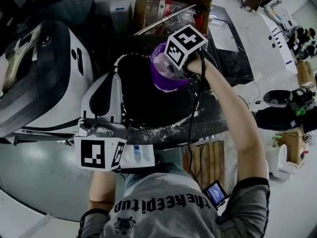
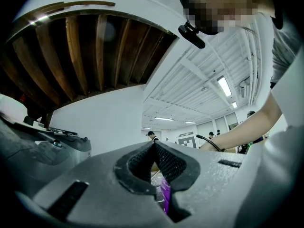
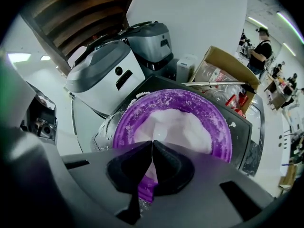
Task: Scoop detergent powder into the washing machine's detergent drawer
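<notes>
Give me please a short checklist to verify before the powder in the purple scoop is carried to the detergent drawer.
1. Hold on the scoop: the right gripper has its jaws closed on the near edge of the purple scoop. Ok.
2. Load: white powder is heaped inside the scoop. Ok.
3. Other gripper free: the left gripper has its jaws together with nothing held. Ok.
4. Spills: loose powder lies scattered along the rim of the dark basin. Not ok.
5. Detergent drawer open and reachable: no view shows it clearly. Cannot tell.
</notes>
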